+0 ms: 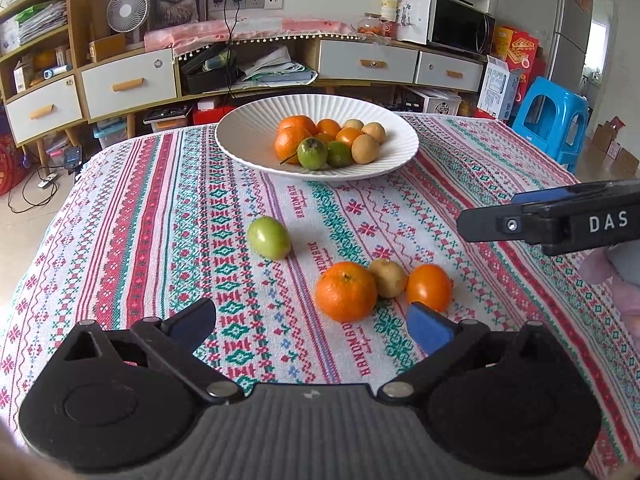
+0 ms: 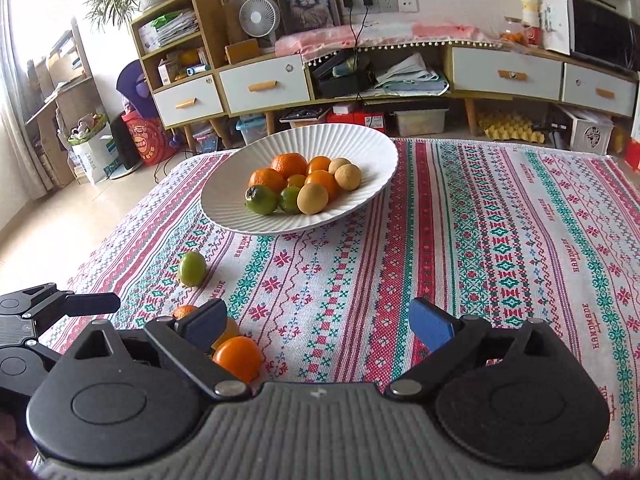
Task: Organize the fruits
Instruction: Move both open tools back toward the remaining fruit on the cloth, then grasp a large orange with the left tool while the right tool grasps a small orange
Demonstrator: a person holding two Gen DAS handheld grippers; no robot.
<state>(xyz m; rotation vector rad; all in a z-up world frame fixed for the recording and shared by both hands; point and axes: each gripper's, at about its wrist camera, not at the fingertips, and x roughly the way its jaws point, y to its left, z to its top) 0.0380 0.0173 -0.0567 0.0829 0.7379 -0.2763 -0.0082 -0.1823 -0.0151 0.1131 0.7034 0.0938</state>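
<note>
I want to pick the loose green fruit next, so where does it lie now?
In the left wrist view the green fruit lies alone on the tablecloth, left of centre, between the white plate and the large orange.

"HANDMADE" repeats in red along the stripes of the woven tablecloth (image 1: 320, 256) on the bench, and white letters "DAS" sit on the right tongs (image 1: 480, 224) body.

A lived-in home room is shown. A long wooden sideboard with white drawers (image 2: 264, 86) is seen along the wall, with a framed cat picture (image 2: 306, 0), a small white desk fan (image 2: 259, 18) and a black microwave oven (image 1: 460, 24) placed on it. A blue plastic stool (image 1: 550, 120) is seen beside the surface.
</note>
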